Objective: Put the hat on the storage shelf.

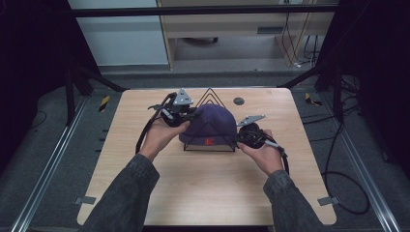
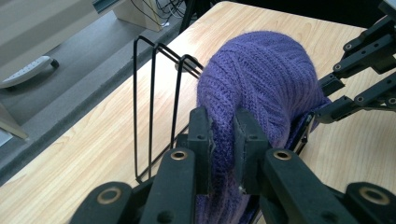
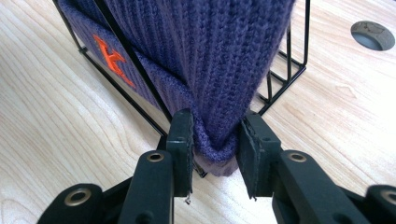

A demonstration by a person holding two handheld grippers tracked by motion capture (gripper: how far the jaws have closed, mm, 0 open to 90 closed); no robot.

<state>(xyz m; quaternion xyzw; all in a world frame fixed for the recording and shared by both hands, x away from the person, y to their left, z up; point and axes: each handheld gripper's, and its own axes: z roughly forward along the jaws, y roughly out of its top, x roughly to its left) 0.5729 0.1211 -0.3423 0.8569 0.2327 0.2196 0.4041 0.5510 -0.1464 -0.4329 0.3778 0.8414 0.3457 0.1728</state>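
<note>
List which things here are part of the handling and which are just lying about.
In use:
- purple knit hat, draped over the rack
- black wire rack
- left gripper, jaws pinching the hat
- right gripper, jaws pinching the hat's edge

Lying about:
- round grey table hole
- cables on the floor

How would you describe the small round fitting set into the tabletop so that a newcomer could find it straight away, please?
Start at the wooden table and find the purple knit hat draped over the black wire rack at its middle. Just beyond the hat, toward the far right, sits the grey round plug, the one thing lying flush in the wood.
</note>
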